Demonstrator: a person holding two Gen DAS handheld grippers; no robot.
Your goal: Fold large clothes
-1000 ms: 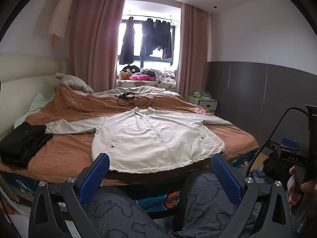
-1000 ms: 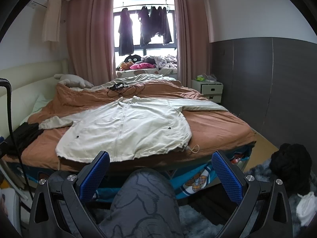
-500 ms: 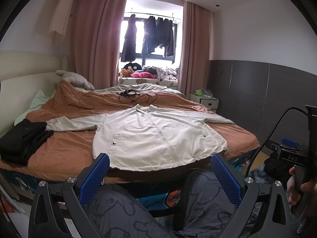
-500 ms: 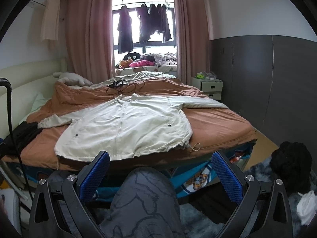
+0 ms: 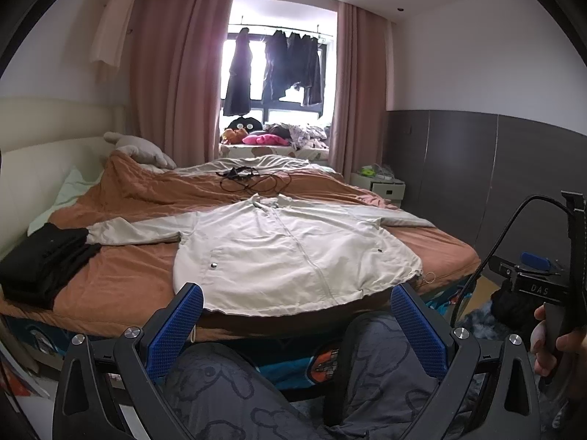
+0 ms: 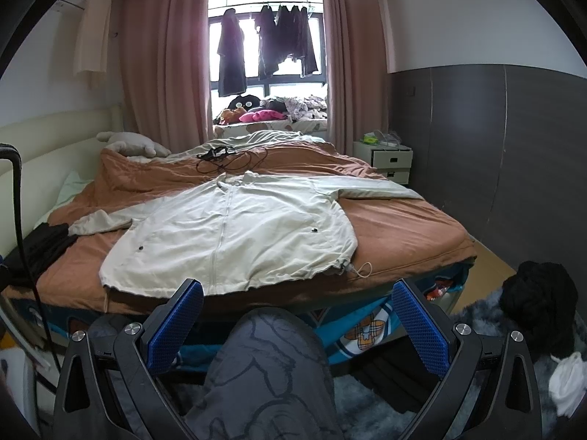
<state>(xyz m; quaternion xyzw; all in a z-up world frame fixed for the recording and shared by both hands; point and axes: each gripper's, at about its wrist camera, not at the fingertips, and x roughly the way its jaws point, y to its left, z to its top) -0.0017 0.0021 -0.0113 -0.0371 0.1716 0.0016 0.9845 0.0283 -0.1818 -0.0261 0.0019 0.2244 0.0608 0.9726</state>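
Note:
A cream zip-up jacket (image 5: pixel 293 253) (image 6: pixel 234 238) lies flat, front up, on the brown bedcover (image 5: pixel 132 278) (image 6: pixel 400 227). Its sleeves are spread to both sides and its hem faces me at the bed's near edge. My left gripper (image 5: pixel 296 324) is open, held short of the hem above the person's grey patterned trouser legs (image 5: pixel 227 388). My right gripper (image 6: pixel 298 324) is open too, also short of the bed, over one knee (image 6: pixel 271 363). In the left wrist view the right gripper's body (image 5: pixel 539 286) shows at the far right, held by a hand (image 5: pixel 550 344). Nothing is between either pair of fingers.
Folded black clothes (image 5: pixel 44 256) sit at the bed's left edge. Black cables (image 5: pixel 253 179) lie beyond the jacket's collar. A plush toy (image 5: pixel 143 146) rests by the headboard. A white nightstand (image 6: pixel 392 159) stands at the right wall; dark clothing (image 6: pixel 539 297) lies on the floor.
Both grippers have tilted slightly, so the bed and jacket sit a little lower and closer in view. The jacket has not moved and both grippers stay open.

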